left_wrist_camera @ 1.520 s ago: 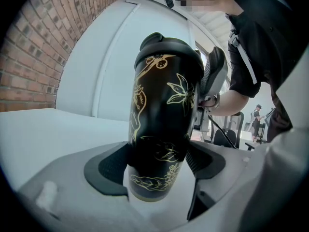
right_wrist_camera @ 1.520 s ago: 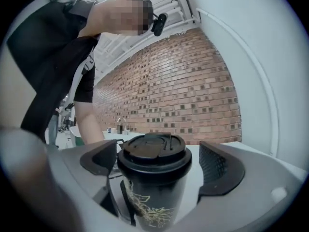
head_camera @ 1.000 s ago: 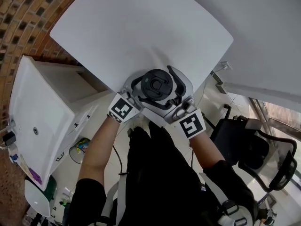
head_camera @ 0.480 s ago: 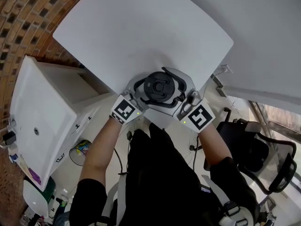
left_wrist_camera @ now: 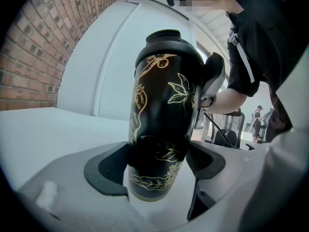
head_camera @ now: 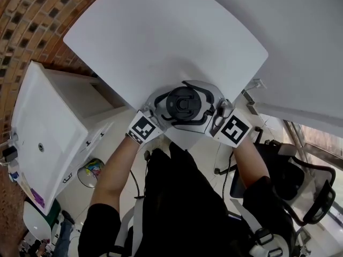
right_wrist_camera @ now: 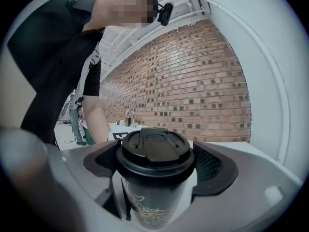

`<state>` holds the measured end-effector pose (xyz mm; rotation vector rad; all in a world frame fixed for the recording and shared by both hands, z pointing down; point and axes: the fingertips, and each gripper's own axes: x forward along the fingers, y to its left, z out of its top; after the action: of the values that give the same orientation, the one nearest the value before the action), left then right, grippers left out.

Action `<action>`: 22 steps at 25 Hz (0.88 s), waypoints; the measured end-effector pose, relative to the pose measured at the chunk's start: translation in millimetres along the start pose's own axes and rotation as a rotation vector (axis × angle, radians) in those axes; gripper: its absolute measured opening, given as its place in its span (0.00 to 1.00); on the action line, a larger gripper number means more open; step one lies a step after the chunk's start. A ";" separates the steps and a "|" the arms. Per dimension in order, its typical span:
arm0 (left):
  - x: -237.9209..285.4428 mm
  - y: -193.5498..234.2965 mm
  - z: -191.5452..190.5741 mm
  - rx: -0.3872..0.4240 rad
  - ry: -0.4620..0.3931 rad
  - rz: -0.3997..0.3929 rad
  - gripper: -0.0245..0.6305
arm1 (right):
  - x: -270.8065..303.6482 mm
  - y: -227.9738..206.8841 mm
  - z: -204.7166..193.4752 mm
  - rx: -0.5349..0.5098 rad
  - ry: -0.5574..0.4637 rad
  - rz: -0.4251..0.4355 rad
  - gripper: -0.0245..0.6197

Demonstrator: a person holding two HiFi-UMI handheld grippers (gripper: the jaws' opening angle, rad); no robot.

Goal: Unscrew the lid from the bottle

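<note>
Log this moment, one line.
left gripper: jaws clamp bottle body | right gripper: jaws just closed, gripping lid | lid: on bottle

bottle (left_wrist_camera: 161, 105): glossy, smooth | lid (right_wrist_camera: 154, 151): matt plastic | table (head_camera: 161, 36): smooth, matt

Bottle (head_camera: 183, 103) at table (head_camera: 161, 36) edge, in left gripper (left_wrist_camera: 157, 163), right gripper (right_wrist_camera: 157, 163) around lid (right_wrist_camera: 155, 149)

A big white table (head_camera: 161, 42) is standing next to a brick wall (head_camera: 32, 20). Its top is looking smooth and plain, and its edges are curving out a little. A black bottle (left_wrist_camera: 164, 105) with gold flowers on it is standing up right at the near edge of the table. A black lid (right_wrist_camera: 154, 151) is sitting on top of the bottle. The bottle's bottom is hanging low over the white top, but it is hard to tell if it is touching.
</note>
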<state>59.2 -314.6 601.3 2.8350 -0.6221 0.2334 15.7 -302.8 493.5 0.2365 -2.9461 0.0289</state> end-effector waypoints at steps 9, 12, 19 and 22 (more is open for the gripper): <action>-1.4 0.3 0.1 0.000 -0.003 -0.002 0.63 | -7.1 -9.2 37.0 0.087 -0.174 -0.074 0.75; -0.1 -1.1 0.3 0.005 -0.004 0.000 0.63 | -19.3 -16.4 42.1 0.095 -0.193 -0.115 0.75; -0.3 0.5 1.0 0.020 0.027 0.004 0.63 | -49.3 -19.5 41.7 0.119 -0.192 -0.196 0.75; -0.3 0.0 1.1 0.038 0.046 0.015 0.63 | -57.4 -16.9 42.9 0.124 -0.197 -0.219 0.75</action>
<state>59.0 -314.7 600.1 2.8530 -0.6357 0.3146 66.2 -312.0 440.7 0.6119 -3.0965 0.1666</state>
